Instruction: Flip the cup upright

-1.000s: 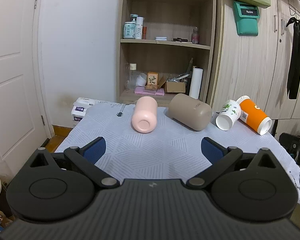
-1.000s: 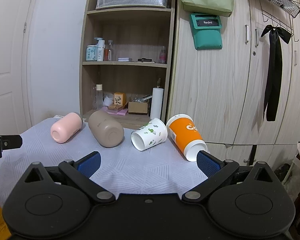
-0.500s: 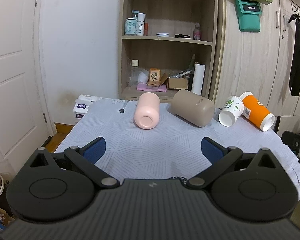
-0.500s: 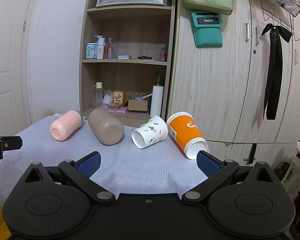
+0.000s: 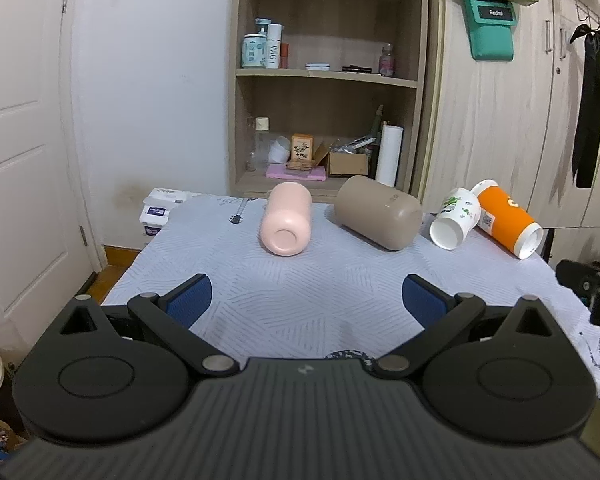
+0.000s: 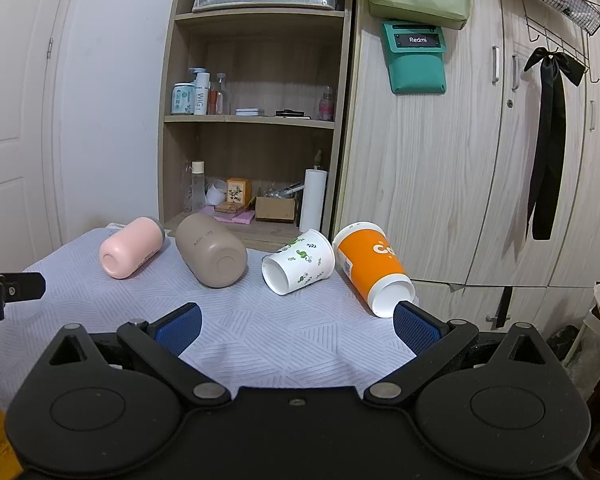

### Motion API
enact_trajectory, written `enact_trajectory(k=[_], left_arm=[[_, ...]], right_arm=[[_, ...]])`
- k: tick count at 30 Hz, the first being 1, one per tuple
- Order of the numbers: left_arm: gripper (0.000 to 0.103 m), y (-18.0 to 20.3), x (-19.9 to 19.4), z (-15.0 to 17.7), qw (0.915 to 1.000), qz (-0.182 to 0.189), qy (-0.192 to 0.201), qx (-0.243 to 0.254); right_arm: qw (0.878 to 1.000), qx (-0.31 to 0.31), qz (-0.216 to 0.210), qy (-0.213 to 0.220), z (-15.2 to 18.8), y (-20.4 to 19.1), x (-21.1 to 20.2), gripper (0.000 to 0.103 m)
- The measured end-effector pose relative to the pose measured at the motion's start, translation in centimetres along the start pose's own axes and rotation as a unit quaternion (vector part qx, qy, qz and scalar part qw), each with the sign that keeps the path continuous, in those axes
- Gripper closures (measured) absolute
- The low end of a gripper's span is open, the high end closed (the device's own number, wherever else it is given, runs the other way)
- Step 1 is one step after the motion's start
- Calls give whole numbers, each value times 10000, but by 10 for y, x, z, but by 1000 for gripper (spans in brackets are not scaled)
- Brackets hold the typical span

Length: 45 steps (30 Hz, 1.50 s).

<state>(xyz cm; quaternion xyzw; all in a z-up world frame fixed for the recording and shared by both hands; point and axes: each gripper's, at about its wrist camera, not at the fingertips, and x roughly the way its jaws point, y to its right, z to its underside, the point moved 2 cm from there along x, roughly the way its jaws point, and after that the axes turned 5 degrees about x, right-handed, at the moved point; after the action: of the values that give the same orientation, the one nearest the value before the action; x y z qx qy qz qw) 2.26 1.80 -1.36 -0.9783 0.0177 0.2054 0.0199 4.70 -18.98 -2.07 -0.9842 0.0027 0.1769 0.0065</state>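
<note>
Left gripper (image 5: pixel 306 300) and right gripper (image 6: pixel 296 322): jaws spread, empty, over table (image 6: pixel 284 344) near edge. Along far edge, all on their sides: pink cup (image 6: pixel 131 246), taupe cup (image 6: pixel 211 250) marked "MINISO"-like lettering, unclear; leaf-print cup (image 6: pixel 300 261); orange cup (image 6: pixel 372 267). Behind, green pouch (image 6: pixel 416 58) reads "Redmi".

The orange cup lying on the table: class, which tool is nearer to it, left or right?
Right. The right tool is open with one blue fingertip just in front of the orange cup. The left tool, also open, faces the pink cup, with the orange one far off to its right.
</note>
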Motion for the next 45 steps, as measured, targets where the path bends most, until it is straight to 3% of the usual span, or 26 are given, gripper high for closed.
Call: enact_trajectory(k=[19,24,29,37,45], left_arm=[[0,-1,-4,0,10000,-20,-12,-6],[0,-8,-6,-3,9995,165,-205,-190],[0,-3,-6,-14,9996,116,-228,77],[0,25,31,-58,9949,751,-521,424],[1,68,96,-113,9844,1438,-554,844]], right_arm=[[10000,-58,16,-19,-2,0,-2,0],[10000,-63,6,4,-3,-2,-4,0],[9999,-16,-137,-35,-7,0,-2,0],[9992,-36,-382,-125,-21,7,27,0],[9950,-4,-870,-483,-31,27,89,0]])
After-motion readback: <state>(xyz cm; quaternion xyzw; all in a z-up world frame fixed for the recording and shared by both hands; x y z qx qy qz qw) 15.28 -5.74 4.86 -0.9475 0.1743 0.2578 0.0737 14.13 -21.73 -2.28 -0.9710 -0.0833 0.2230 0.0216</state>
